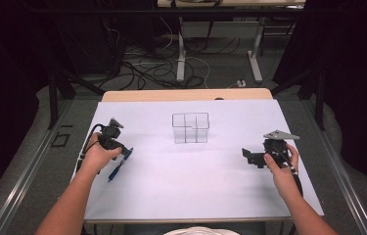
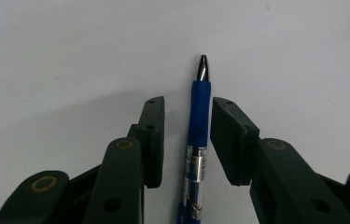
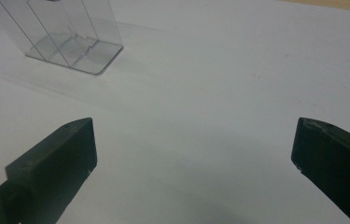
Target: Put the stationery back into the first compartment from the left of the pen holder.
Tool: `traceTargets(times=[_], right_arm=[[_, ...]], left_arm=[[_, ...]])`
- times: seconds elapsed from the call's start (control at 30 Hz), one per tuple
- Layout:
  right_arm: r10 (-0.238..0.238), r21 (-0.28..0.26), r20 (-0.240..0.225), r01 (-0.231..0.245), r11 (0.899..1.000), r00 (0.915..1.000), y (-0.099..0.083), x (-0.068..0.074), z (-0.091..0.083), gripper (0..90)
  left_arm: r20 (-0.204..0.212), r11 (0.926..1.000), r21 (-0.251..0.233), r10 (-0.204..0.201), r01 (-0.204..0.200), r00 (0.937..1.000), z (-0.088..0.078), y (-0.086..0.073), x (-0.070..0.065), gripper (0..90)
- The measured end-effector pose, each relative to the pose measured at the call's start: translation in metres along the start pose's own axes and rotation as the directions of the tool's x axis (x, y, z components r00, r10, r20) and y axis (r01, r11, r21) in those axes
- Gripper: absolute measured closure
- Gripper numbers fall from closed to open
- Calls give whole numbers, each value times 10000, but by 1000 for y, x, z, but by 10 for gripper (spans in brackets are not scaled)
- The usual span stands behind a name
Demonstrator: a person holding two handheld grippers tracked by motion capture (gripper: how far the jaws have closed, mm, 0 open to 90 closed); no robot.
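High view: white rectangular worktop (image 1: 195,186), pale wood strip along its far edge. Clear plastic organiser box with inner dividers (image 1: 190,128) upright near the far middle, the landmark for all else. Left tongs (image 1: 122,155) well to the left of the box and nearer the person, close to the worktop's left edge, held in the left hand (image 1: 98,155). Blue ballpoint pen with a clear barrel (image 1: 120,164) flat on the white surface under those tongs, lying slantwise, its near end towards the left edge. Right tongs (image 1: 247,155) well to the right of the box and nearer the person, held in the right hand (image 1: 281,164), grey three-cornered plate on top. Wide bare white surface between the two tongs and on the near side of the box; bare strip also between the box and the far edge.

Left gripper view: pen (image 2: 199,116) lengthwise between the two black jaws, silver tip beyond them and pointing away. Narrow gap visible on each side of the blue grip section, pads not pressing on it; left tongs (image 2: 187,122) thus released though nearly closed around the pen. Plain white surface beyond the tip.

Right gripper view: right tongs (image 3: 193,140) released, jaws spread wide with nothing between them. Box (image 3: 65,32) beyond the left-hand jaw, well apart from it. Open white surface ahead, wood edge at the far right corner.
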State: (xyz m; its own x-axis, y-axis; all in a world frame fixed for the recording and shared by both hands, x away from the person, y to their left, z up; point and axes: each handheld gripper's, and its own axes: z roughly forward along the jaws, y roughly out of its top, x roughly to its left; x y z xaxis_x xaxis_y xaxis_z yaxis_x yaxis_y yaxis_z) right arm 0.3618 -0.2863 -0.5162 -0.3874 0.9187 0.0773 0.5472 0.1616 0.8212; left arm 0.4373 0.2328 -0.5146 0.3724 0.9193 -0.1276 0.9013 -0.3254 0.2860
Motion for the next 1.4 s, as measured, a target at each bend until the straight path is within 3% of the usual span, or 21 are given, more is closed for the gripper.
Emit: traceTargets(times=[0.77, 1.4], right_arm=[[-11, 85, -61, 11, 10000, 10000, -1, -1, 1, 0], [-35, 166, -17, 35, 9999, 10000, -1, 0, 1, 0]], left_arm=[[-129, 9973, 703, 199, -190, 9997, 14, 4, -10, 766], [-170, 9965, 734, 418, -404, 9990, 14, 4, -10, 797]])
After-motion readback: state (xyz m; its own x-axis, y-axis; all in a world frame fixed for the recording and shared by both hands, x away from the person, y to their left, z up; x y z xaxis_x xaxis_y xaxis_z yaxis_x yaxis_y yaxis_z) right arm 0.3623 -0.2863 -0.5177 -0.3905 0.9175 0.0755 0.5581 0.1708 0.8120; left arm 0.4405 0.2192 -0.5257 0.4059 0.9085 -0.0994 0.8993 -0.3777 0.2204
